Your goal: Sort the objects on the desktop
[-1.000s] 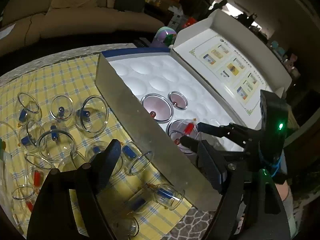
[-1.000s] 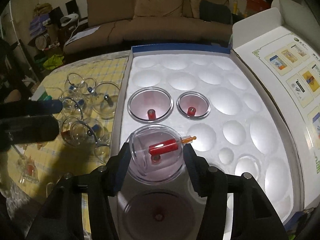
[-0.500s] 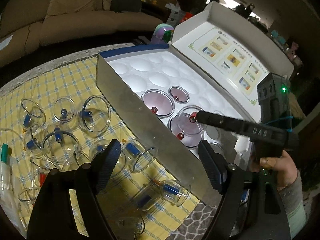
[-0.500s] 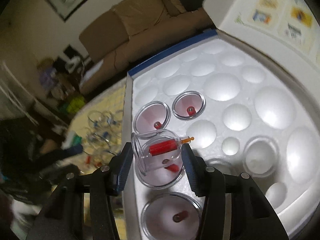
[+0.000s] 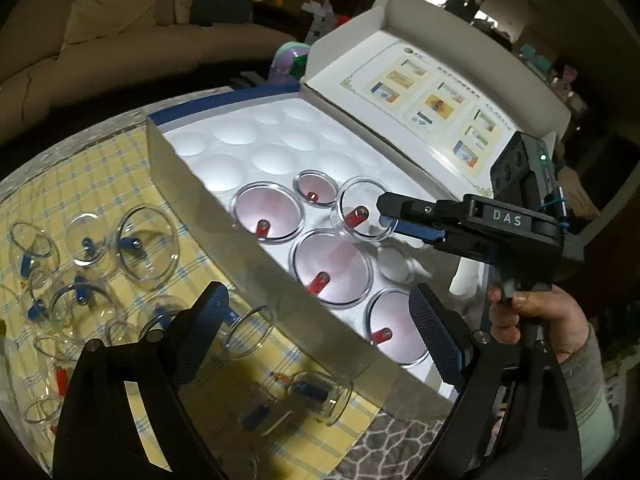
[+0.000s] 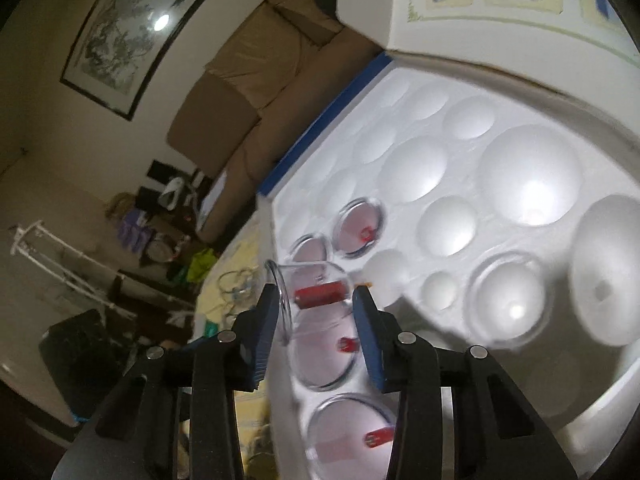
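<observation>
Right gripper [image 6: 316, 312] is closing its jaws on clear cupping cup w/ red valve [image 6: 320, 294], holding it over foam tray [image 5: 240, 136] in box. Left gripper [image 5: 316, 320] is opening wider, nothing held, hovering above tray's near wall.

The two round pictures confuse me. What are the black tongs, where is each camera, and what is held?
No robot here: a person holds a hand tool with two fingers in each hand, and a wide-angle camera on each looks along its fingers.

In the left camera's picture, the left gripper is open and empty, its jaws just widened, above clear cups with blue valves on a yellow checked cloth. A hand holds the right gripper over a white foam tray.

In the right camera's picture, the right gripper, jaws just narrowed, grips a clear cup with a red valve. Four similar cups already sit in the tray.
</observation>
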Demonstrator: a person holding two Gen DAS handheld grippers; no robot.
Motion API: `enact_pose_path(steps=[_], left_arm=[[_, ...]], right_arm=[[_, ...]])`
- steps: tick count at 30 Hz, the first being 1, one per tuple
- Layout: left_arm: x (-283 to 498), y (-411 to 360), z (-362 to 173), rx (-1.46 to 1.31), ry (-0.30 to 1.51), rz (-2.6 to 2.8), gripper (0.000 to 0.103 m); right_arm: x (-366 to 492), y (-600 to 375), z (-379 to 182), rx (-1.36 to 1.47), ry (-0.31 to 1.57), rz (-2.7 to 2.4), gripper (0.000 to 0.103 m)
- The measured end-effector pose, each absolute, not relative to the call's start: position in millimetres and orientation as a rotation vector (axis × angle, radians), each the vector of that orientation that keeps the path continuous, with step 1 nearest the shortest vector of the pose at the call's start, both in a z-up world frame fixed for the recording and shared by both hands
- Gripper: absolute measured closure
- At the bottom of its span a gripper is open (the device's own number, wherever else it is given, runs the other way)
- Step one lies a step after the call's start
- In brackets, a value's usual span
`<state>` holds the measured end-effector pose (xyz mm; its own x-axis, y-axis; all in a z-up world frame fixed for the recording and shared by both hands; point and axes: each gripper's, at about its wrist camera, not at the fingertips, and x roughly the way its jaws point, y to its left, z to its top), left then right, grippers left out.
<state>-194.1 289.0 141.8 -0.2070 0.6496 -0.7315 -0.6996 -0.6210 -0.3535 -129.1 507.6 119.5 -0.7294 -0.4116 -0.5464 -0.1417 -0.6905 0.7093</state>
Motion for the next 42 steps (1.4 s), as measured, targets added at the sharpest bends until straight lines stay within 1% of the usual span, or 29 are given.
enact_pose_path(steps=[4,6,8,10,11,18,23,25,28,29,30,31,33,36,37,42], left_arm=[[-198,305,146,-1.104,0.084,1.898,0.012],[-209,308,149,-1.116,0.014,1.888,0.012],[-223,310,152,-1.138,-0.1,1.857,0.012],[-232,314,153,-1.151,-0.153,1.845,0.012],[-236,319,153,-1.159,-0.162,1.835,0.012],[-240,346,143,-1.21,-0.121,1.828,0.012],[-240,361,136,-1.24,-0.125,1.799,0.013],[-242,365,134,-1.258,-0.144,1.797,0.014],[-247,366,134,-1.273,-0.199,1.779,0.015],[-248,365,136,-1.27,-0.224,1.786,0.018],[-249,363,137,-1.265,-0.246,1.785,0.025],[-250,361,139,-1.26,-0.271,1.78,0.028],[-250,363,141,-1.257,-0.252,1.78,0.044],[-250,373,137,-1.277,-0.133,1.833,0.052],[-251,375,134,-1.288,-0.106,1.845,0.053],[-255,387,123,-1.317,0.035,1.921,0.054]], right_arm=[[-130,515,116,1.068,-1.163,-2.524,0.064],[-132,518,115,1.068,-1.168,-2.531,0.067],[-131,522,114,1.05,-1.176,-2.545,0.07],[-132,525,113,1.047,-1.173,-2.554,0.073],[-132,527,113,1.052,-1.164,-2.561,0.075],[-138,525,114,1.14,-1.063,-2.631,0.075],[-138,517,123,1.177,-0.906,-2.745,0.075],[-138,516,124,1.157,-0.909,-2.737,0.078],[-138,516,124,1.154,-0.918,-2.734,0.078],[-137,516,124,1.156,-0.913,-2.744,0.078],[-138,517,125,1.154,-0.912,-2.75,0.078],[-139,518,126,1.147,-0.914,-2.753,0.078],[-138,520,129,1.132,-0.916,-2.772,0.078],[-140,521,131,1.121,-0.917,-2.778,0.081],[-141,521,130,1.12,-0.923,-2.775,0.082],[-146,523,130,1.127,-0.95,-2.774,0.082]])
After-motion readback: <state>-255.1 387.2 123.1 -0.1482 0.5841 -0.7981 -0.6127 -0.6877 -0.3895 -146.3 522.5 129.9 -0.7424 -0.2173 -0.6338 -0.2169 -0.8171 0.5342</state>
